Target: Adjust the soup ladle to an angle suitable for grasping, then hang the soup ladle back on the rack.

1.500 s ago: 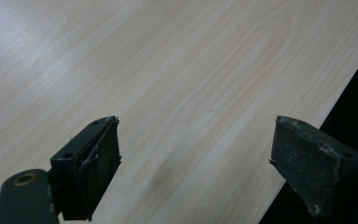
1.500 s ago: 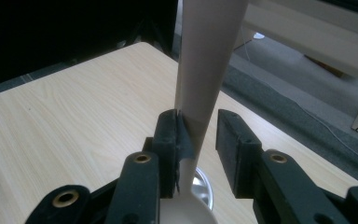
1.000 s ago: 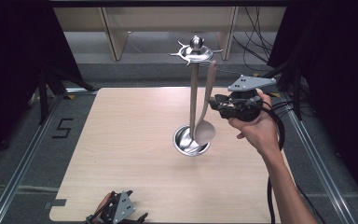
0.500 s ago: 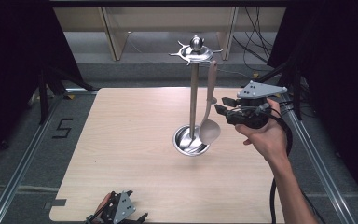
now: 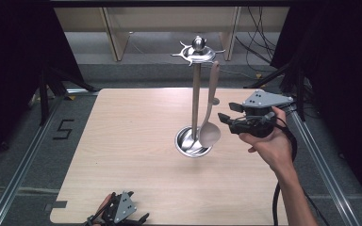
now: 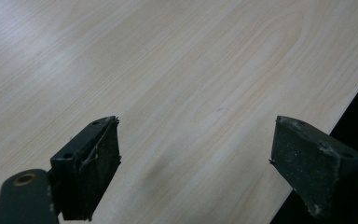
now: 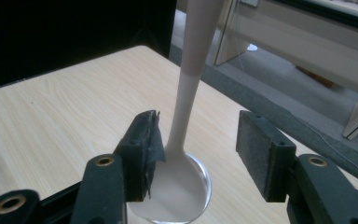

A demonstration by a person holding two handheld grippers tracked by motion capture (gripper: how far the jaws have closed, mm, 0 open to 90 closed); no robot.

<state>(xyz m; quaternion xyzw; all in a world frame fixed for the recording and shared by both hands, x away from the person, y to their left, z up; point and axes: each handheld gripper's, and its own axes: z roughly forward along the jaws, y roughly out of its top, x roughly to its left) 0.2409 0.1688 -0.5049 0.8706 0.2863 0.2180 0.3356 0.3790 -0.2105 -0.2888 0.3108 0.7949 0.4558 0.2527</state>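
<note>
Although the long pale ladle with a beige handle and rounded bowl (image 5: pixel 209 120) hangs from a hook of the tall steel utensil stand with a round dished base (image 5: pixel 195 103), I judge it free to swing, since its bowl merely rests near the base (image 5: pixel 185 143) at the middle of the light wooden table (image 5: pixel 122 155). Its handle looks stiff, smooth and light, probably plastic or silicone-coated, so I expect a slippery surface and little weight. The narrow neck just above the bowl, as seen in the right gripper view (image 7: pixel 182 130), is the sound place to take hold: it is slim enough for my pads and low enough to steady the swing. My right gripper (image 5: pixel 227 114) is held level, pointing toward the stand from the table's right side, wrist bent inward, jaws spread either side of that neck without pinching it; one pad (image 7: pixel 149 149) lies just beside the neck. My left gripper (image 5: pixel 118 214) rests low at the near table edge, jaws wide apart over bare wood, holding nothing.
</note>
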